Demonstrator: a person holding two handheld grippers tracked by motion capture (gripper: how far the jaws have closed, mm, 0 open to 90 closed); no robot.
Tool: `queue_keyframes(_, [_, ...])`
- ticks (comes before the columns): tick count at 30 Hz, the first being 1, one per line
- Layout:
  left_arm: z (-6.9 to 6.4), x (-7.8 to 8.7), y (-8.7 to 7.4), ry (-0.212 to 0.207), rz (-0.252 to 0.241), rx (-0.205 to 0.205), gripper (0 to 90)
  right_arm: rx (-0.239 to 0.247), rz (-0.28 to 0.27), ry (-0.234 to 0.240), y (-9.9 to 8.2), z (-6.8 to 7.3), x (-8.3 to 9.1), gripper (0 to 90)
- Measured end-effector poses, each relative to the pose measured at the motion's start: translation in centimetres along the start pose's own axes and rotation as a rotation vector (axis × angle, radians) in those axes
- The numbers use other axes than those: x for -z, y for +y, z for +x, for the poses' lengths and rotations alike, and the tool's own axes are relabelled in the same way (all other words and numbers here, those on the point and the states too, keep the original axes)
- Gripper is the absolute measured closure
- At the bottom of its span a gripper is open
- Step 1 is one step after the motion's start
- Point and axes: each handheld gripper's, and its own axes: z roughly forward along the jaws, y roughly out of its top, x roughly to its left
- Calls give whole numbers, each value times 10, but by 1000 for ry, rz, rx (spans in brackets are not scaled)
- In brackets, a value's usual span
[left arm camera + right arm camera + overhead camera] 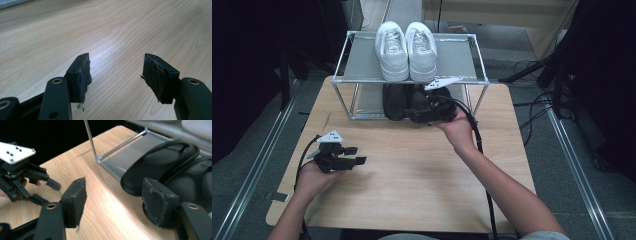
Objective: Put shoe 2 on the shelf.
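A pair of white sneakers [407, 47] stands on the top shelf of a metal shoe rack [462, 60]. On the lower shelf lies a pair of black sandals [394, 102], toes toward the table. My right gripper [424, 111] is at the front of that lower shelf, right by the sandals. In the right gripper view its jaws [113, 182] stand open over bare wood, and the right one overlaps the near sandal [155, 162]; nothing is pinched. My left gripper [356, 155] rests open at the table's left, over bare wood [116, 60].
The wooden table [412, 180] has the rack along its far edge. The rack's thin corner post [90, 140] and frame rise left of the sandals. Dark floor, rails and cables surround the table. My left gripper [48, 193] appears far left in the right gripper view.
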Motion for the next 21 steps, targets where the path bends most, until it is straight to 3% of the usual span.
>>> queue_keyframes(11, [0, -1, -1, 0, 5, -4, 390, -23, 7, 14, -35, -3, 4, 318])
queue_keyframes(17, [0, -2, -1, 4, 6, -6, 389, 6, 20, 70, -53, -3, 8, 294])
queue_keyframes(21, [0, -2, -1, 8, 10, -6, 387, 9, 16, 73, -66, -2, 13, 293])
